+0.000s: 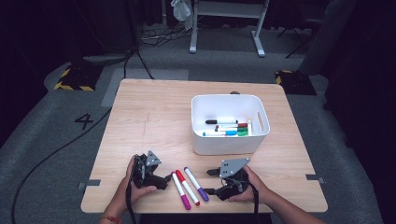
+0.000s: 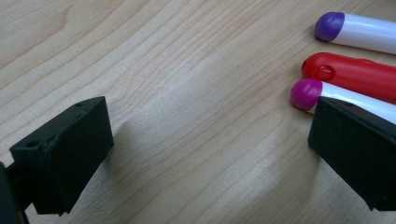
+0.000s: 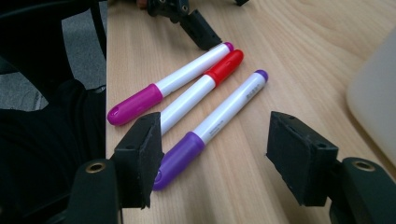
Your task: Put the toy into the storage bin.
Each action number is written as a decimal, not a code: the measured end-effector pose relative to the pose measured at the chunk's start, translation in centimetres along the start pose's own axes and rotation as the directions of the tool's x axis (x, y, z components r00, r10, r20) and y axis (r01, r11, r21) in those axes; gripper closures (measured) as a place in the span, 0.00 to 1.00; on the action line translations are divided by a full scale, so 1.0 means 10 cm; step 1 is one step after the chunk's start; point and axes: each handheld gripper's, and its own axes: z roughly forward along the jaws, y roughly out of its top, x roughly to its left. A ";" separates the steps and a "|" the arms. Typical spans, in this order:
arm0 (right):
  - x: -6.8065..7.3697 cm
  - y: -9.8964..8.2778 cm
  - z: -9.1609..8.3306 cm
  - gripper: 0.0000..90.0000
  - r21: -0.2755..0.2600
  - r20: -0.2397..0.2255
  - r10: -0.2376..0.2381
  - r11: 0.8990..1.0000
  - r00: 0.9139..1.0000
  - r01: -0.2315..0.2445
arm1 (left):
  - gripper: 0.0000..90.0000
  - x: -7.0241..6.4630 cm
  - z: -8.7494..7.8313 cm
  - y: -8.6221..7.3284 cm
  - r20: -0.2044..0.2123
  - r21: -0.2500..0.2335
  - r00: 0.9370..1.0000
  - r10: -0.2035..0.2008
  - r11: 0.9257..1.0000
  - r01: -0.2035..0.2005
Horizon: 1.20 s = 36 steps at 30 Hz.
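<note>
I hold my right black two-jaw gripper low over the near edge of the light wooden table, its jaws standing wide apart with nothing pressed between them. In the right gripper view the purple-capped white marker lies on the wood between those jaws, its cap end nearest me and close beside one black pad, though I cannot tell whether they touch. Just beside it lies the red-capped white marker, and next to that the magenta-capped white marker; the three lie close together, side by side, roughly parallel on the table.

My left black two-jaw gripper rests on the other side of the three markers, its jaws also wide and holding nothing. In the left gripper view one pad sits over the magenta marker's white barrel near its rounded end, and bare wood lies between the jaws.

Farther up the table stands a white rectangular plastic bin, well apart from my grippers, with several more markers lying in its bottom.
</note>
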 end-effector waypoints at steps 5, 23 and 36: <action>0.03 -0.03 0.11 0.41 0.014 -0.019 0.007 1.000 1.000 -0.007 | 0.00 0.00 0.00 0.00 0.000 0.000 1.000 0.000 1.000 0.000; -0.15 -0.22 0.24 0.59 0.079 0.090 0.052 0.995 0.995 -0.059 | 0.00 0.00 0.00 0.00 0.000 0.000 1.000 0.000 1.000 0.000; -0.45 -0.34 0.09 0.84 0.079 0.154 0.030 0.996 0.988 -0.043 | 0.00 0.00 0.00 0.00 0.000 0.000 1.000 0.000 1.000 0.000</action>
